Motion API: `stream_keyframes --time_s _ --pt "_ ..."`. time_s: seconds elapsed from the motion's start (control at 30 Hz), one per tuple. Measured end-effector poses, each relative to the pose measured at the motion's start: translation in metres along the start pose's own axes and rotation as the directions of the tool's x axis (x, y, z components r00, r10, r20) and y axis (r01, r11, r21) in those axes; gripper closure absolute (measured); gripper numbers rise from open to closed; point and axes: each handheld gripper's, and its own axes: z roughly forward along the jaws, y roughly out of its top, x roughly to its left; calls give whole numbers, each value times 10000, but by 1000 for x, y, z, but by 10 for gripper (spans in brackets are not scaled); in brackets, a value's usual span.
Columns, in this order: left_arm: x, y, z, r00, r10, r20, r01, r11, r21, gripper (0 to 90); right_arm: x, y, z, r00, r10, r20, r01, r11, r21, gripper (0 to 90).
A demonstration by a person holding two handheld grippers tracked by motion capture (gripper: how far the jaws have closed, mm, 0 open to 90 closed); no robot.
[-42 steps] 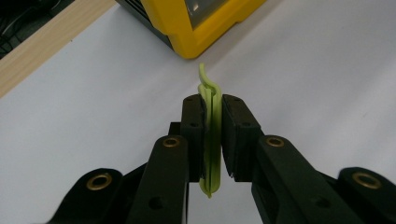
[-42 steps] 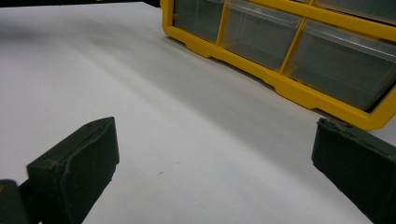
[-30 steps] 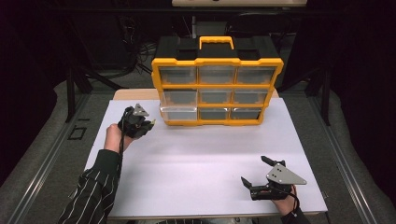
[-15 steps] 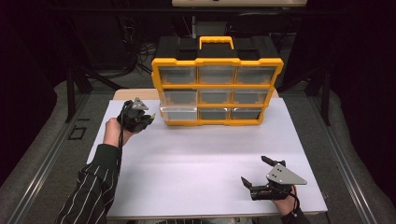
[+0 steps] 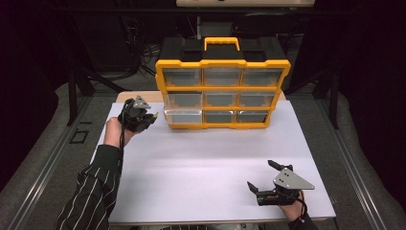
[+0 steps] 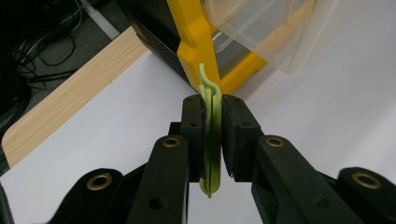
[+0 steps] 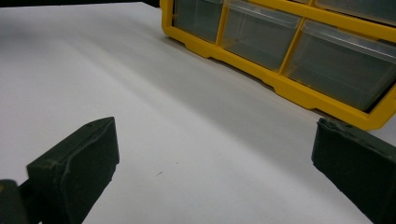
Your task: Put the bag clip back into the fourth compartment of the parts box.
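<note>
Left tongs clamped on a thin pale-green plastic clip.
Yellow-framed drawer organiser stands at the white table's far edge; right tongs spread wide, near-right corner.

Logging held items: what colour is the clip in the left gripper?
Pale green clip, clearest in the left gripper view.

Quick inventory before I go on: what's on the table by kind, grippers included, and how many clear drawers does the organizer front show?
Yellow organizer: 1
Clear drawers in its front: 9, with the bottom-left drawer pulled out
Green clip, clamped in the left gripper: 1
Grippers: 2, counting the right gripper, open over the white table
Total, drawers aside: 4
</note>
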Motion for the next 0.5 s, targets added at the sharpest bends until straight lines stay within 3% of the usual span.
stream_keyframes --time_s 0.5 --pt "4 12 -10 9997 184 -183 -185 9998 -37 803 0 0 0 10000 17 -5 -17 10000 24 2"
